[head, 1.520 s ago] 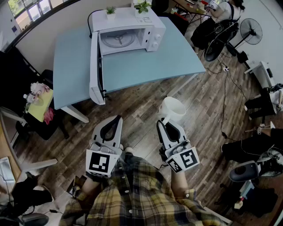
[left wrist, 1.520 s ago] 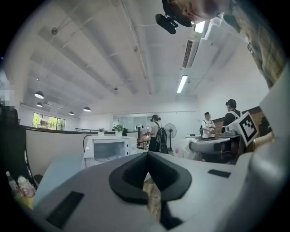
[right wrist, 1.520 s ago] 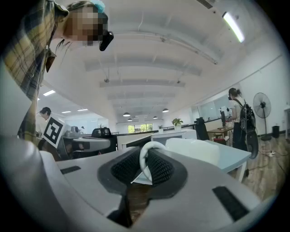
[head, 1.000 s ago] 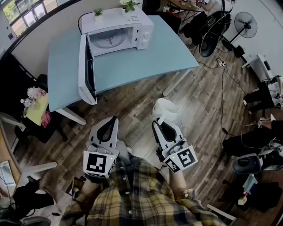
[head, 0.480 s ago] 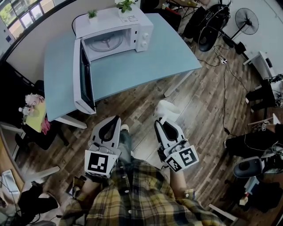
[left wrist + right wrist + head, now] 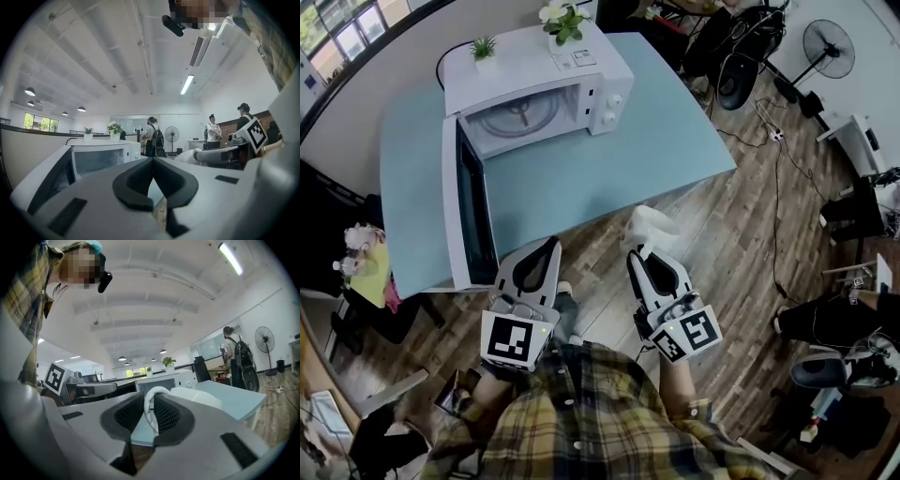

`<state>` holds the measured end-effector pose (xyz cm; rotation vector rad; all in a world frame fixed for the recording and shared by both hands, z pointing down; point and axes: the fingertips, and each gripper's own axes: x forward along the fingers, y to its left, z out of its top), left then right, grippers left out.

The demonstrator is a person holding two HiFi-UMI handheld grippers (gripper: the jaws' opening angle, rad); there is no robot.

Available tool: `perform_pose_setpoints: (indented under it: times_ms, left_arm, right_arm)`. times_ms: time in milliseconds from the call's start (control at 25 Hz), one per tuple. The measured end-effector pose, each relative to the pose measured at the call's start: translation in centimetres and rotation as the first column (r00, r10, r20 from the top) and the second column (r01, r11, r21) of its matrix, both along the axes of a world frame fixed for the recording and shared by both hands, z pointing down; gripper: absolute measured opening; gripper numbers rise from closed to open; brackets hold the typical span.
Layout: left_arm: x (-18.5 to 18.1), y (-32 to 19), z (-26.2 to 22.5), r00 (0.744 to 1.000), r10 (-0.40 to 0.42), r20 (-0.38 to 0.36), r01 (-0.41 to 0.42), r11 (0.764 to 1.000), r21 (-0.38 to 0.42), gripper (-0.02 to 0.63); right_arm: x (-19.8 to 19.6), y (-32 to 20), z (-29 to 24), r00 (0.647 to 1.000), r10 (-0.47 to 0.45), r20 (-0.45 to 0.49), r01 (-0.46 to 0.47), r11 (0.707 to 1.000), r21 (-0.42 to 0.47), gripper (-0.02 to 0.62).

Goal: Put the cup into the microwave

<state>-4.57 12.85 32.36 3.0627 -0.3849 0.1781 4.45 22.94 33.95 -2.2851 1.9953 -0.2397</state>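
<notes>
The white cup (image 6: 649,228) hangs by its handle (image 6: 151,413) between the pads of my right gripper (image 6: 637,255), just off the near edge of the light blue table (image 6: 609,159). In the right gripper view the cup's body (image 6: 199,398) bulges out beyond the right gripper (image 6: 151,401). The white microwave (image 6: 539,89) stands on the table's far side, its cavity with the glass turntable (image 6: 520,114) exposed. Its door (image 6: 461,211) is swung wide to the left. My left gripper (image 6: 546,249) is level beside the right one, shut with nothing in it, and in its own view the left gripper (image 6: 153,161) points at the microwave (image 6: 101,157).
Two small potted plants (image 6: 561,17) stand on the microwave's top. A standing fan (image 6: 827,47), dark chairs (image 6: 739,70) and cables lie on the wooden floor to the right. People stand far behind the table (image 6: 152,136). A chair with colourful items (image 6: 364,258) is at the left.
Both grippers have moved forward together towards the table, which now lies right before them. The cup stays in the right gripper. The open microwave sits larger and nearer in view.
</notes>
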Motion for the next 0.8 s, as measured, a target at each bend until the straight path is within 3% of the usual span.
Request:
perform_pose_setpoints:
  times_ms: [280, 800]
  left_arm:
    - [2.8, -3.9, 0.4, 1.0, 0.015, 0.004, -0.015, 1.0, -0.006, -0.003]
    - [4.6, -6.9, 1.2, 1.0, 0.018, -0.001, -0.019, 0.999, -0.027, -0.003]
  right_arm:
    - [2.7, -4.5, 0.0, 1.0, -0.001, -0.001, 0.001, 1.0, -0.004, 0.069]
    - [4.9, -8.7, 0.3, 1.0, -0.013, -0.007, 0.013, 1.0, -0.013, 0.069]
